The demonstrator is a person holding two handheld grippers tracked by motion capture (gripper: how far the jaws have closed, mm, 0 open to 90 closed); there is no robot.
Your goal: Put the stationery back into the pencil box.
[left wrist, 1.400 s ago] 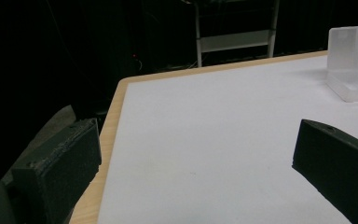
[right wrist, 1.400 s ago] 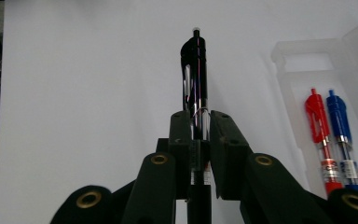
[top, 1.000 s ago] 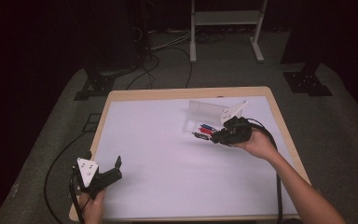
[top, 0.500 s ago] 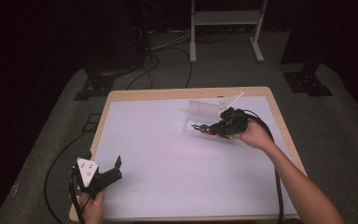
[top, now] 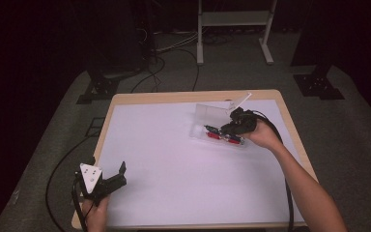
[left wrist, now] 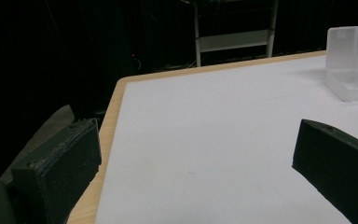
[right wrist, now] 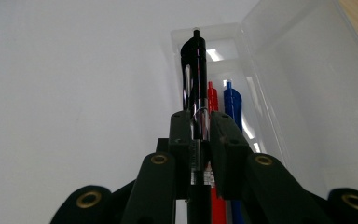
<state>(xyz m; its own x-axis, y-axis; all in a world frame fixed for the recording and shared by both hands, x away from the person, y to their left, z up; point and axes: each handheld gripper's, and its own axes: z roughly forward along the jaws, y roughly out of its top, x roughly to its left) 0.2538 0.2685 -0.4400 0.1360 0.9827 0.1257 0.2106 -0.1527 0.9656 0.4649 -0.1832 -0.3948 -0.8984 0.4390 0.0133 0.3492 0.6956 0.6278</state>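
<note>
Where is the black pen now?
In the right gripper view, the black pen is clamped in the right claw, over the clear case, beside the red pen.

Clear frosted plastic pen case (right wrist: 279, 70), lid (top: 211, 113) translucent white. Inside case: red pen (right wrist: 212, 100), blue pen (right wrist: 232, 103). Above case floor: glossy black pen (right wrist: 195, 70) with clear midsection. Beneath case: plain white table mat (top: 174, 159), light wood table rim (top: 164, 97). Grippers black; right gripper (right wrist: 200, 126) with brass-coloured screw rings; left gripper (top: 111, 181) with grey three-cornered plate, dark dots.
</note>
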